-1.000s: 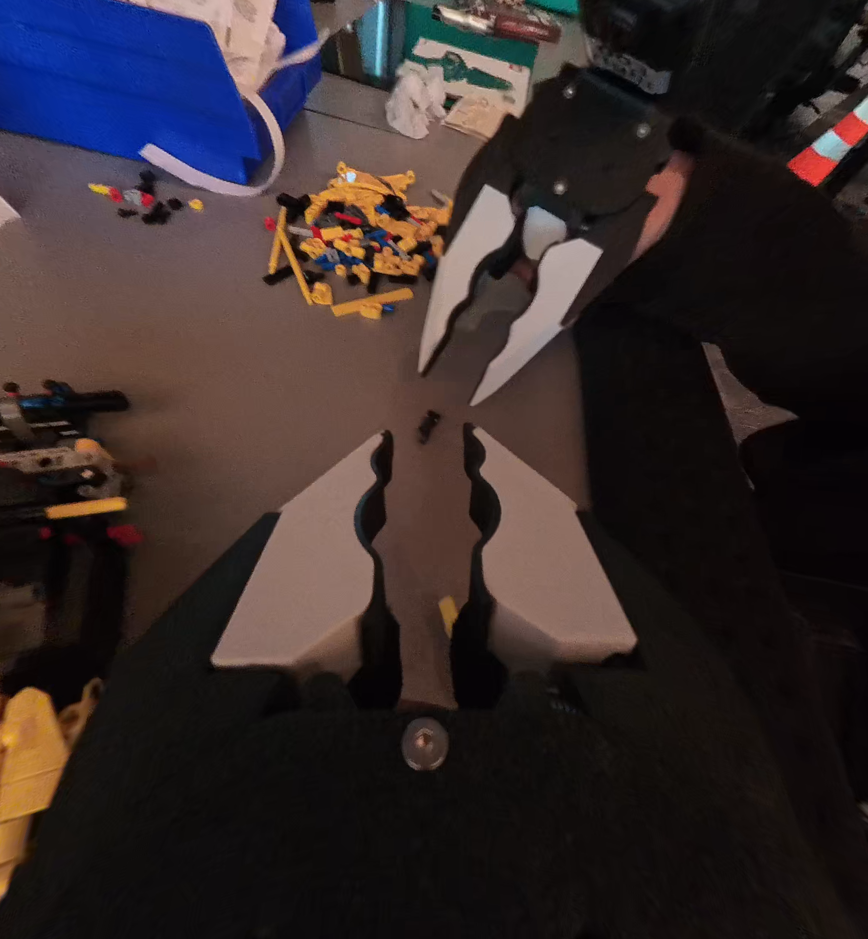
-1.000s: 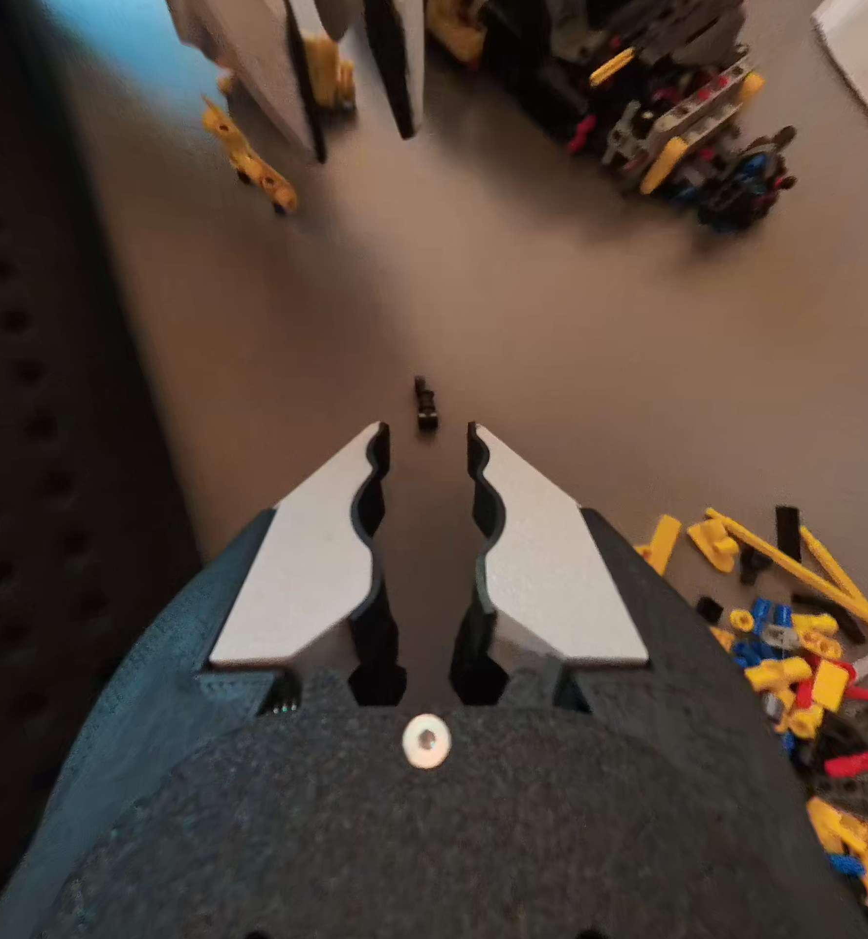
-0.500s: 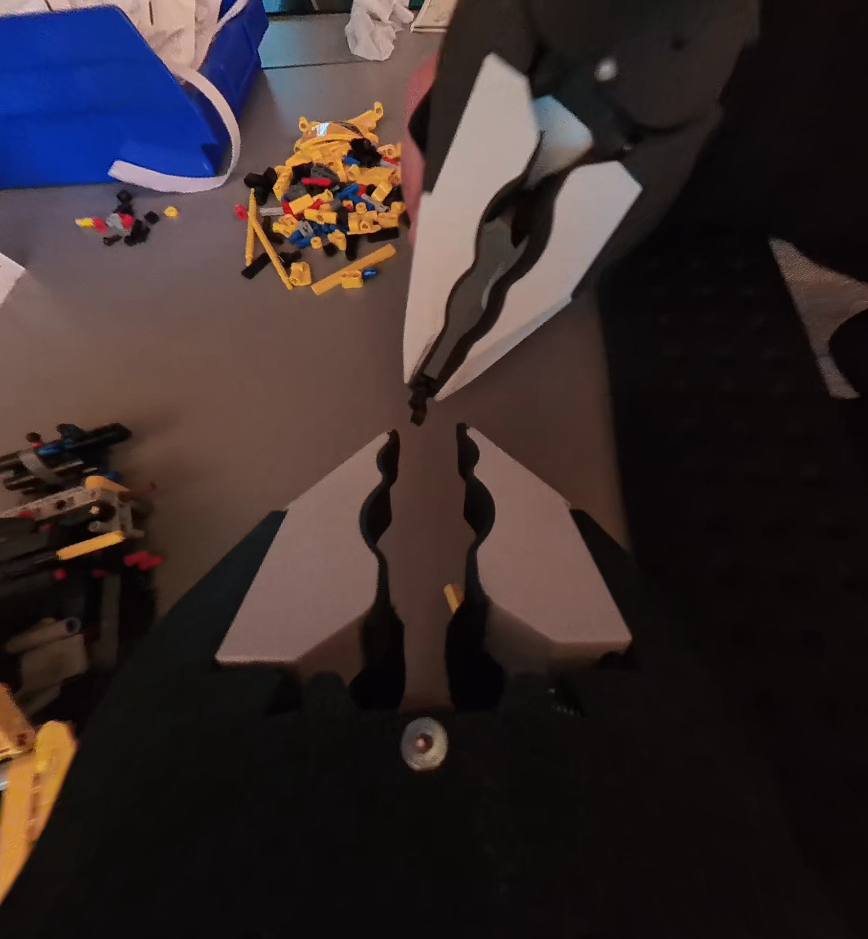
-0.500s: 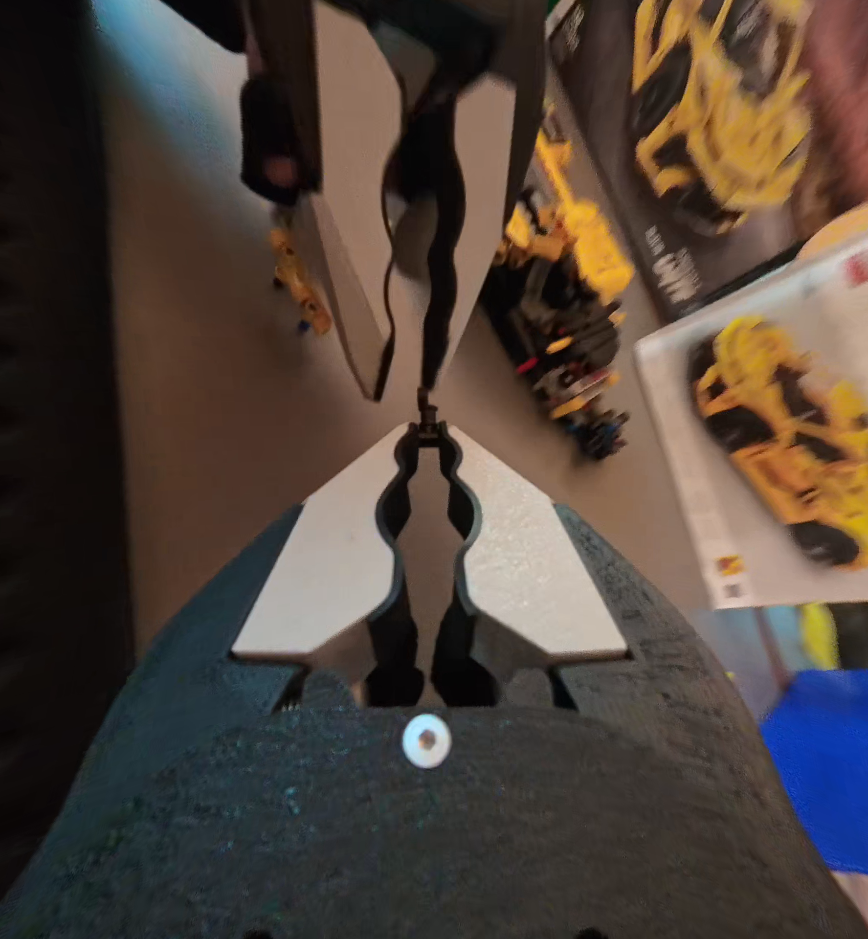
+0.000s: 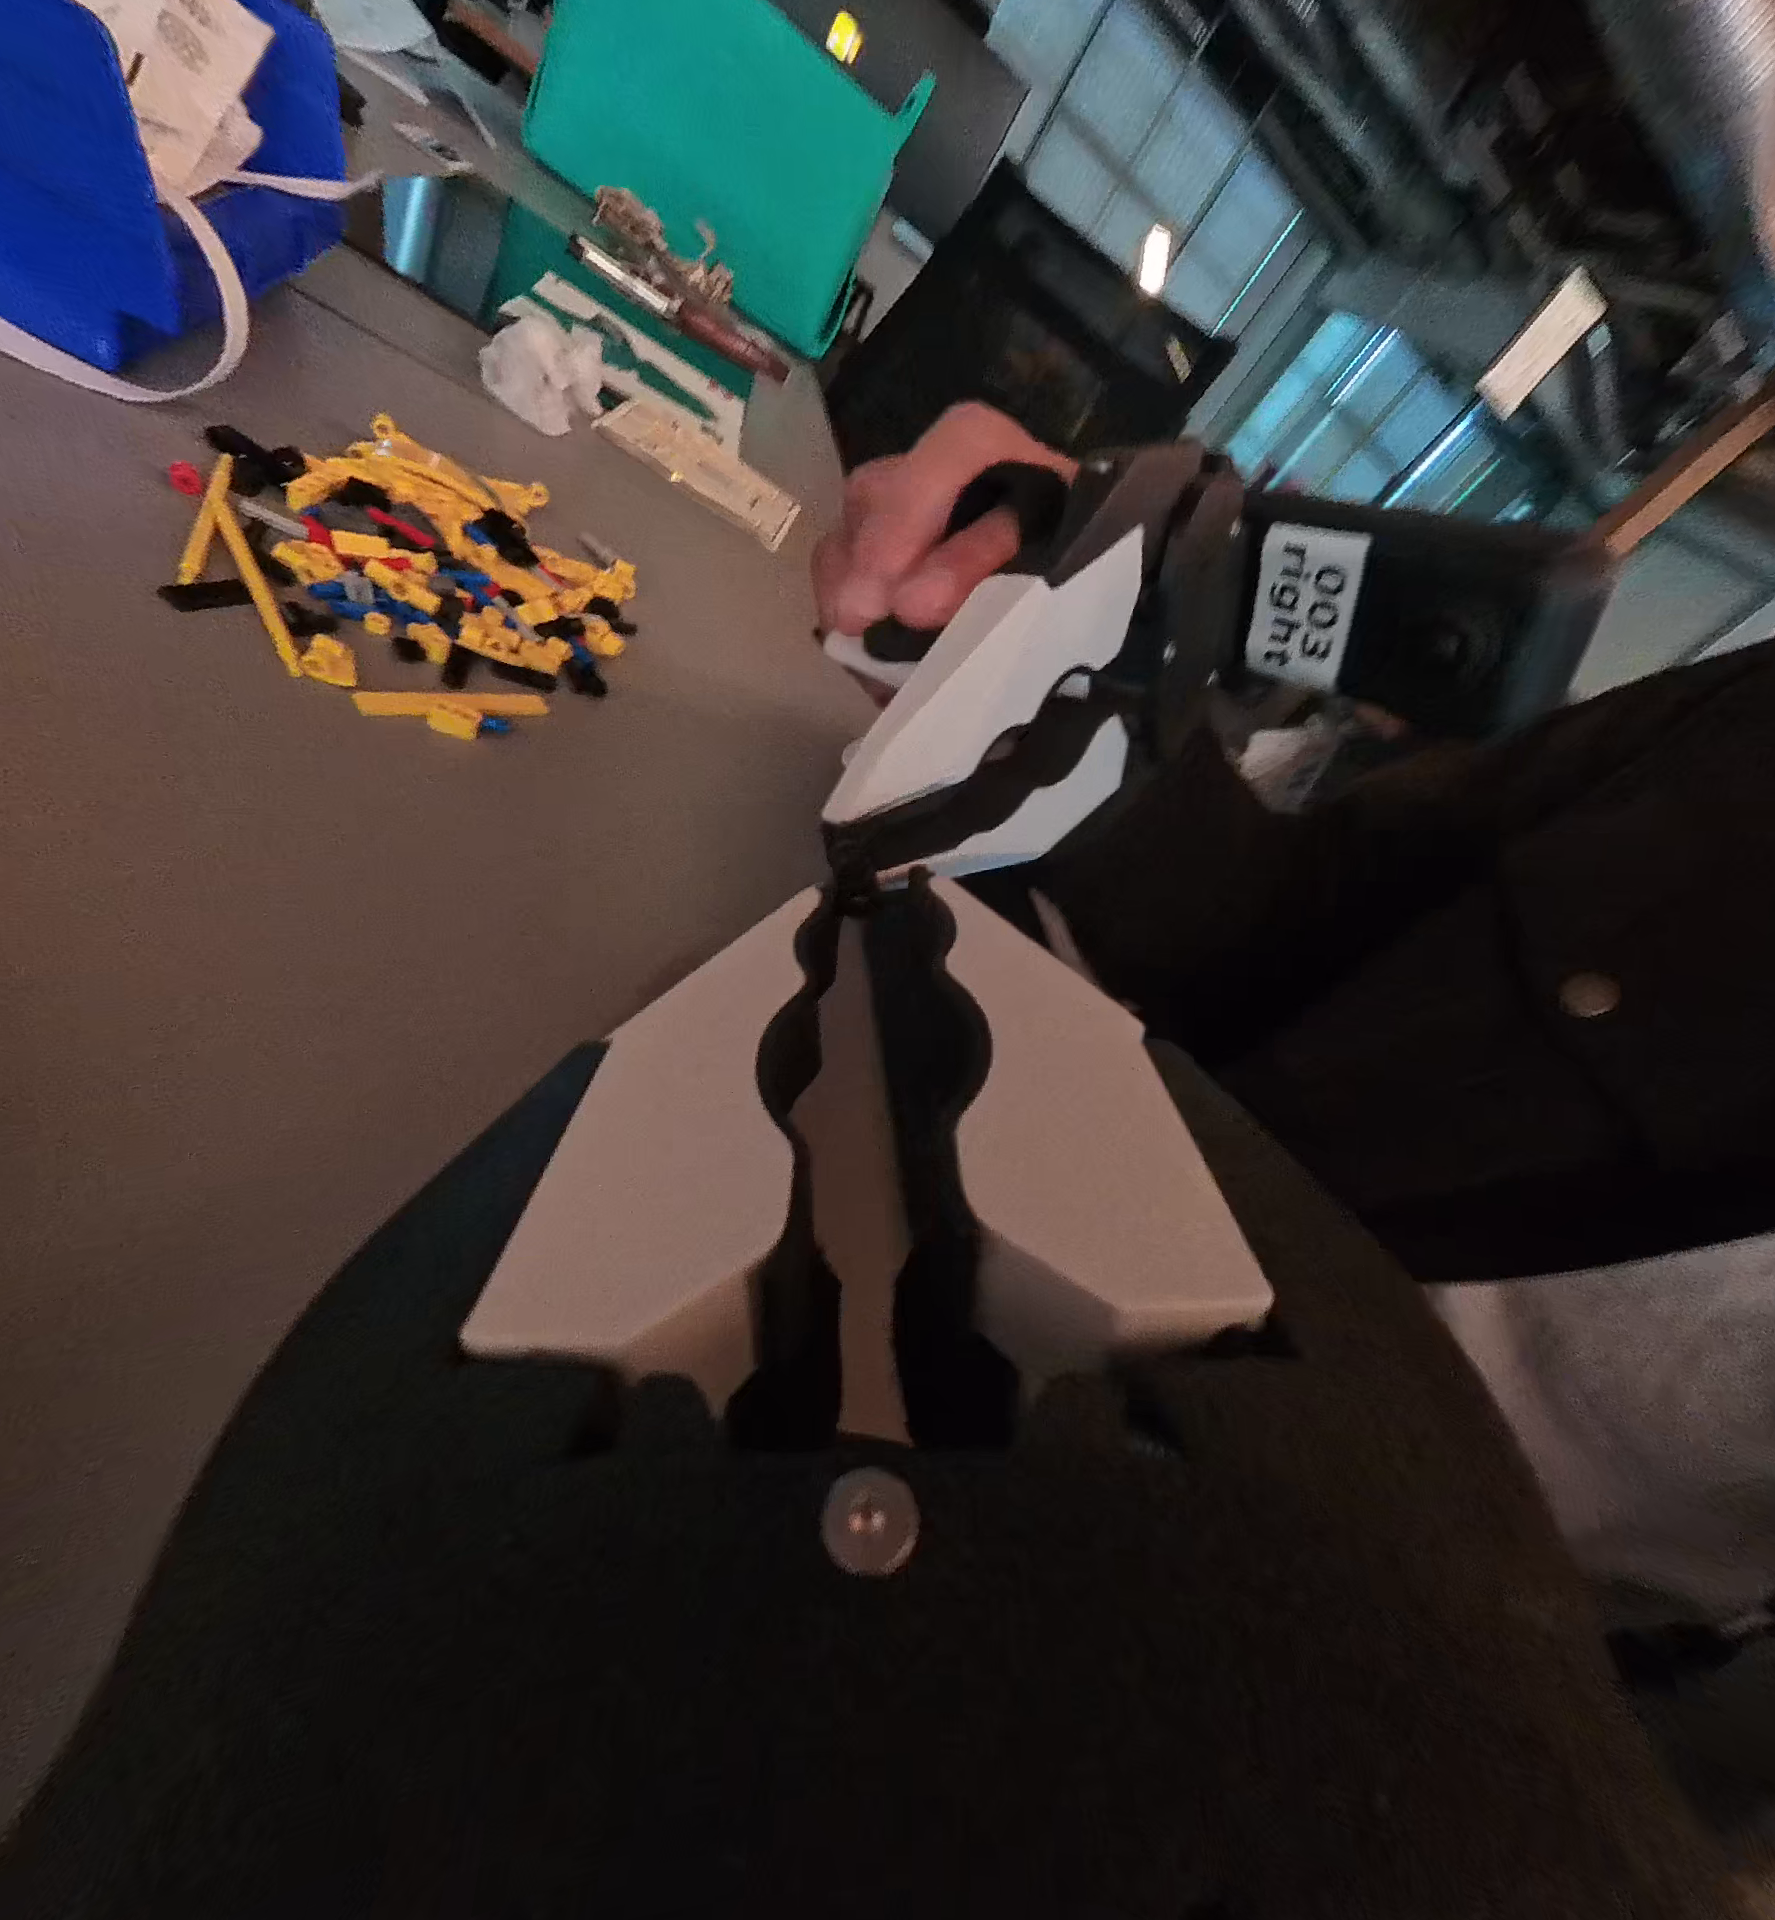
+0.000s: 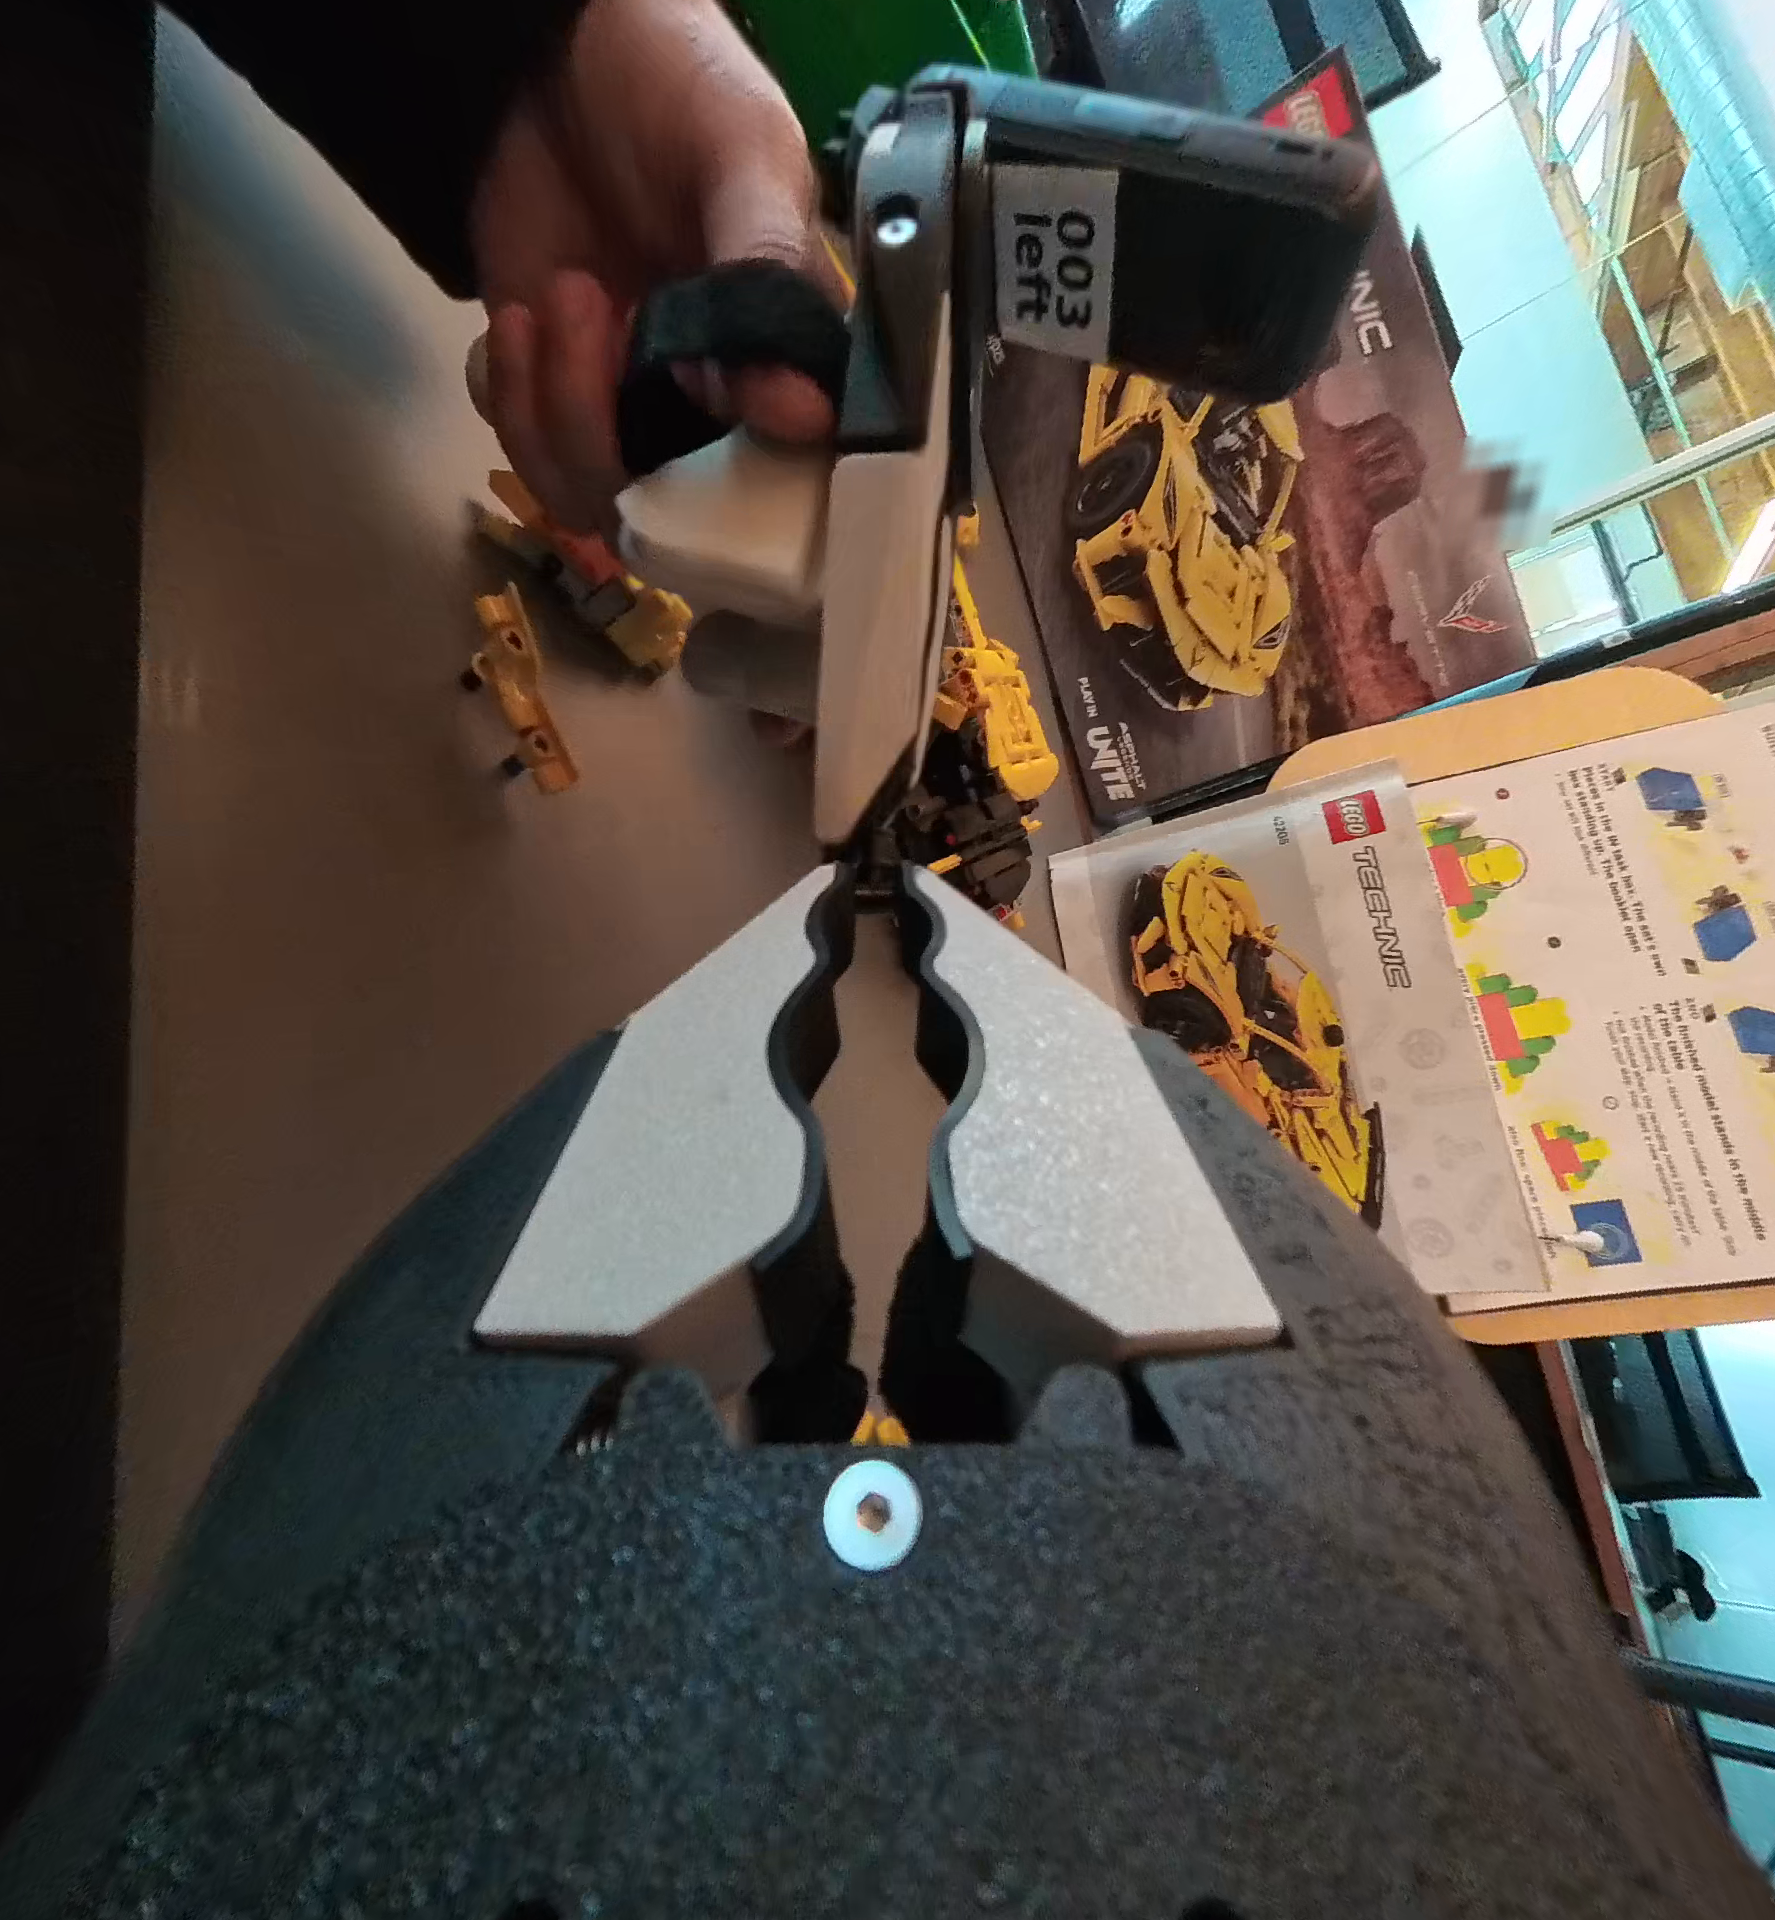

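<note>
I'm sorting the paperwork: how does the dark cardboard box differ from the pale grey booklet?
The dark cardboard box is larger and lies farther off; the pale grey booklet is smaller, nearer, and rests partly on a tan board. Both picture a yellow car.

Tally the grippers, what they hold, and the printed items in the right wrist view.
Grippers: 2 (left gripper, right gripper)
Black pin: 1
Toy car set box: 1
Instruction booklet: 1
Printed sheet: 1
Total: 6
</note>
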A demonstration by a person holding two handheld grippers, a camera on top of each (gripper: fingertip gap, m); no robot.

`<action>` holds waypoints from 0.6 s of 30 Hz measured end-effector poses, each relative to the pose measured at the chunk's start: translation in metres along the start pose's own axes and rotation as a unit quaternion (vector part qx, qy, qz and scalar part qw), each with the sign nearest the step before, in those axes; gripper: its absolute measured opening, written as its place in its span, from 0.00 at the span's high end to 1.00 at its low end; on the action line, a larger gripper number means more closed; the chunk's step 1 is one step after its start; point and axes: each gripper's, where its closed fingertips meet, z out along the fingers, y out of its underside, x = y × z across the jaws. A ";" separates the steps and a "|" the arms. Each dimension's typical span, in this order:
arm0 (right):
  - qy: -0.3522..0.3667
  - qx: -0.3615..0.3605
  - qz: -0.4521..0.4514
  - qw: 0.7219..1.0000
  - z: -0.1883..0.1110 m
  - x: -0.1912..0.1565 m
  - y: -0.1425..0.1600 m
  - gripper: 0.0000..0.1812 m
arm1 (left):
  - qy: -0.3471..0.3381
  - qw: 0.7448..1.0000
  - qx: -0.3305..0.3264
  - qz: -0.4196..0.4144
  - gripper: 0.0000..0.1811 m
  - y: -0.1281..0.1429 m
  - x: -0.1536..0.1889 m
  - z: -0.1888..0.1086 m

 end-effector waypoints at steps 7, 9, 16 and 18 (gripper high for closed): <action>-0.001 -0.016 -0.020 1.000 0.001 -0.001 -0.004 0.96 | -0.008 1.000 0.013 0.014 0.96 -0.004 -0.002 -0.003; -0.003 -0.018 -0.022 1.000 0.001 -0.001 -0.004 0.96 | -0.021 0.999 0.006 0.044 0.96 -0.004 -0.001 -0.004; -0.011 -0.063 0.054 0.996 -0.021 0.018 0.025 0.96 | -0.053 0.990 0.055 0.118 0.96 -0.028 0.005 -0.030; 0.002 -0.066 0.125 0.990 -0.051 0.034 0.056 0.96 | -0.051 0.982 0.162 0.087 0.97 -0.064 0.003 -0.076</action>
